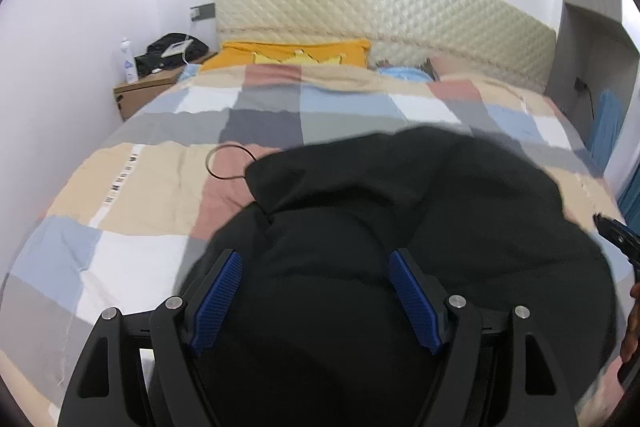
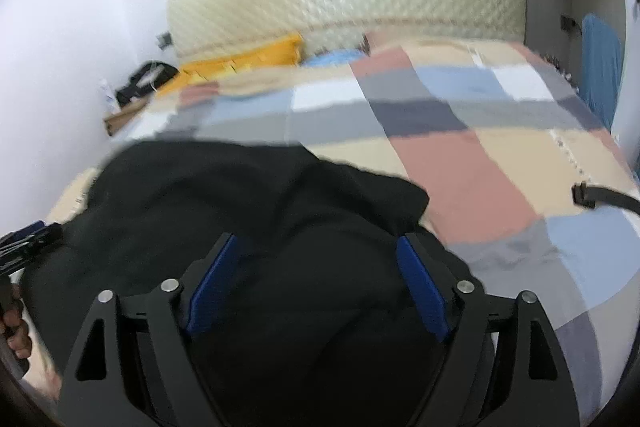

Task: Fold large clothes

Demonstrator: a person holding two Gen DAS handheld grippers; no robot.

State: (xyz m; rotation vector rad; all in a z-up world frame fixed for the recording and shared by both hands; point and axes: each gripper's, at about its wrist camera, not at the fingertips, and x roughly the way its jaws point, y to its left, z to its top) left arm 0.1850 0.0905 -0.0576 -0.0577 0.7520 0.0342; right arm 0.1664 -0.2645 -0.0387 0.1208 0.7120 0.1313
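A large black garment point(image 1: 400, 207) lies bunched on the patchwork bed cover point(image 1: 140, 187); the right wrist view shows the same garment point(image 2: 240, 195). A thin black cord loop point(image 1: 228, 163) trails from its left edge. My left gripper point(image 1: 316, 259) hovers over the garment, jaws wide apart, the blue pads point(image 1: 220, 299) pressing on nothing. My right gripper point(image 2: 316, 243) is also open above the cloth, near the garment's right edge. Each gripper shows at the rim of the other's view: the right gripper point(image 1: 616, 235) and the left gripper point(image 2: 28, 239).
A quilted cream headboard point(image 1: 400, 11) and a yellow pillow point(image 1: 292, 55) stand at the far end. A wooden nightstand point(image 1: 148, 87) at left holds a bottle point(image 1: 127, 61) and a black bag point(image 1: 176, 47). A black strap point(image 2: 600, 197) lies on the cover at right. Blue cloth point(image 2: 600, 67) hangs by the wall.
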